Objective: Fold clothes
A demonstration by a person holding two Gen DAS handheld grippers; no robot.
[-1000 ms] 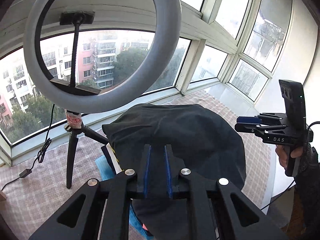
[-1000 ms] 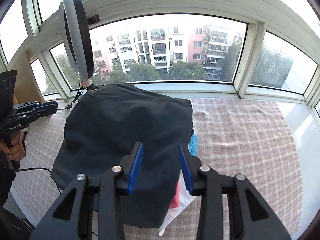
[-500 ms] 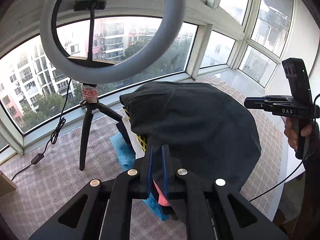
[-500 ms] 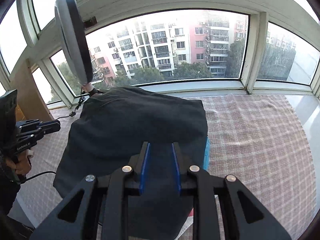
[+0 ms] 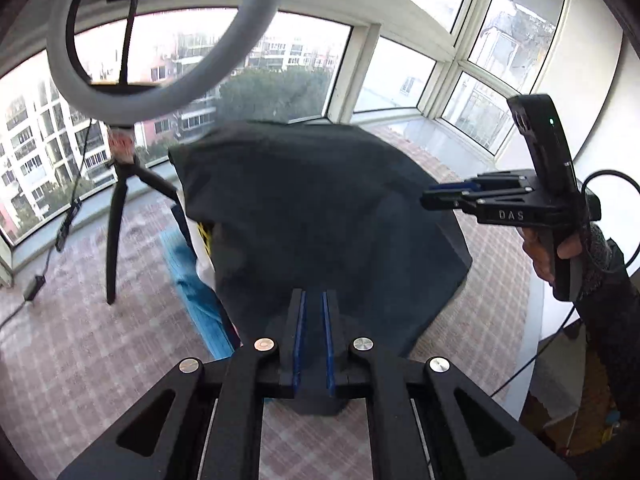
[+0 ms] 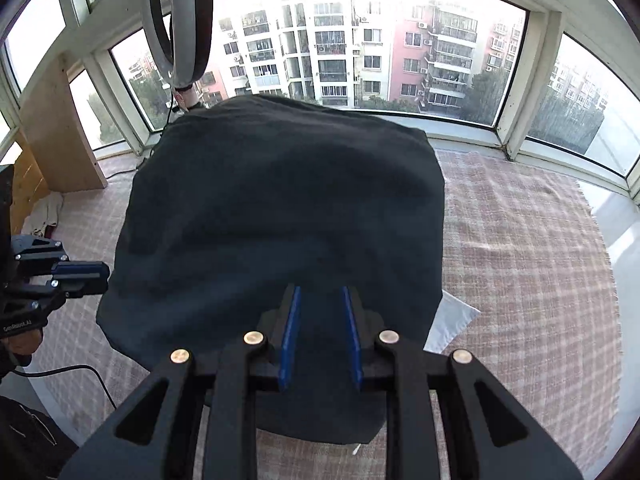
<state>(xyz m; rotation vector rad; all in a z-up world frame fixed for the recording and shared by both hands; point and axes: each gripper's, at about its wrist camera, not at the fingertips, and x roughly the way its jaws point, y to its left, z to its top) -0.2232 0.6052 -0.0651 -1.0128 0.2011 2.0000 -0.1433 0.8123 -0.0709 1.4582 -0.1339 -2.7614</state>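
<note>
A dark garment (image 5: 320,208) lies spread like a dome over a pile of clothes on the checked cover. My left gripper (image 5: 312,332) is at its left edge, shut on the dark cloth, which fills the narrow gap between the blue pads and hangs below them. The right wrist view shows this gripper (image 6: 102,276) from the side at the garment's (image 6: 280,208) left border. My right gripper (image 6: 321,332) is shut on the near right part, with cloth bunched between its pads. In the left wrist view it (image 5: 430,196) reaches in from the right.
Blue cloth (image 5: 192,280) and white cloth (image 6: 452,316) stick out from under the garment. A ring light (image 5: 160,92) on a black tripod (image 5: 120,216) stands at the back left by the windows. A wooden board (image 6: 52,132) leans at the far left. The checked cover (image 6: 520,260) stretches to the right.
Both pairs of jaws have narrowed onto the dark garment. The right gripper has sunk closer to the cloth. The left gripper has shifted sideways along the garment's edge.
</note>
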